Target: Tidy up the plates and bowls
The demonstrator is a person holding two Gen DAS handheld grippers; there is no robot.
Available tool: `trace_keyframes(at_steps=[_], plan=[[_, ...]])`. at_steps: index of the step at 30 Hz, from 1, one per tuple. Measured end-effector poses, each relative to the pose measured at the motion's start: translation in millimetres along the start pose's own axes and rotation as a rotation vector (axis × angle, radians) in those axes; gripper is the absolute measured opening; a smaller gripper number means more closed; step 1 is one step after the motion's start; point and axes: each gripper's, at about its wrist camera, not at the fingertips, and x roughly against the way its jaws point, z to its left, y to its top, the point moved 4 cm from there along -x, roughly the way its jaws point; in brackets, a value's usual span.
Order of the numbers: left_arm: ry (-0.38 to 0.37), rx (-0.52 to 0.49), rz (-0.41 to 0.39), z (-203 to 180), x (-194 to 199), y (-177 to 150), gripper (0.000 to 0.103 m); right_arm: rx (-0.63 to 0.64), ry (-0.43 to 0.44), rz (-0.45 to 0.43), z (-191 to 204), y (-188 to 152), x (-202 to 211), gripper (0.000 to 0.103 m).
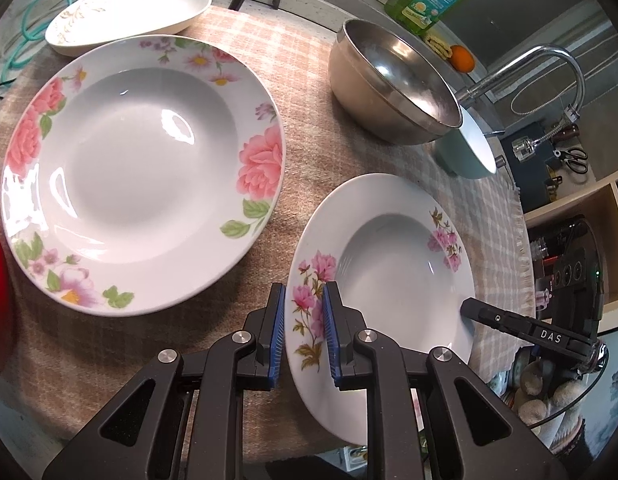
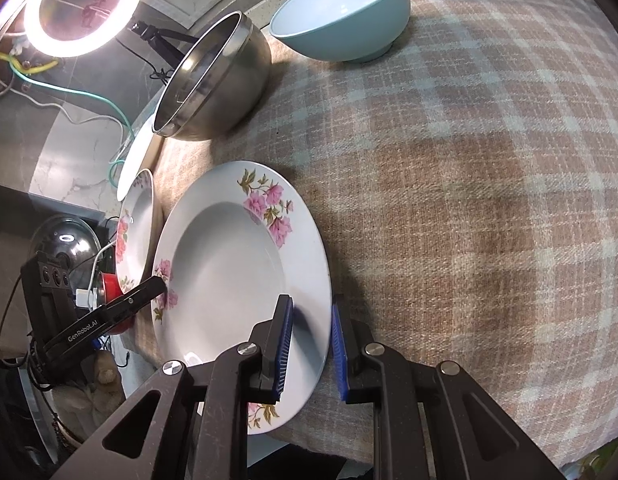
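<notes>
Left gripper [image 1: 304, 334] and right gripper [image 2: 312, 346] jaws both clamped opposite rims of small floral plate [image 1: 393, 280] (tilted over checked cloth).

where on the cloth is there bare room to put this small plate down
The widest bare patch of plaid cloth lies beside the small floral plate held by the right gripper and left gripper, below the blue bowl. It is crowded on the other side: the large rose plate, white oval dish and steel bowl leave only narrow strips.
</notes>
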Motion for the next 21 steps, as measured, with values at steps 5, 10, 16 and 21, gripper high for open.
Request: trace_keyframes(at_steps=[5, 10, 16, 21], plan=[[0.008, -0.014, -0.001, -1, 0, -1, 0.017, 0.002, -0.002, -0.001, 1, 0, -1, 0.017], [0.018, -0.029, -0.012, -2, 4, 2, 0.017, 0.011, -0.012, -0.001, 2, -1, 0, 0.018], [0.022, -0.034, -0.017, 0, 9, 2, 0.017, 0.020, -0.032, -0.021, 4, 0, 6, 0.019], [0.026, -0.029, -0.027, 3, 16, -2, 0.017, 0.040, -0.065, -0.044, 5, 0, 16, 0.019]])
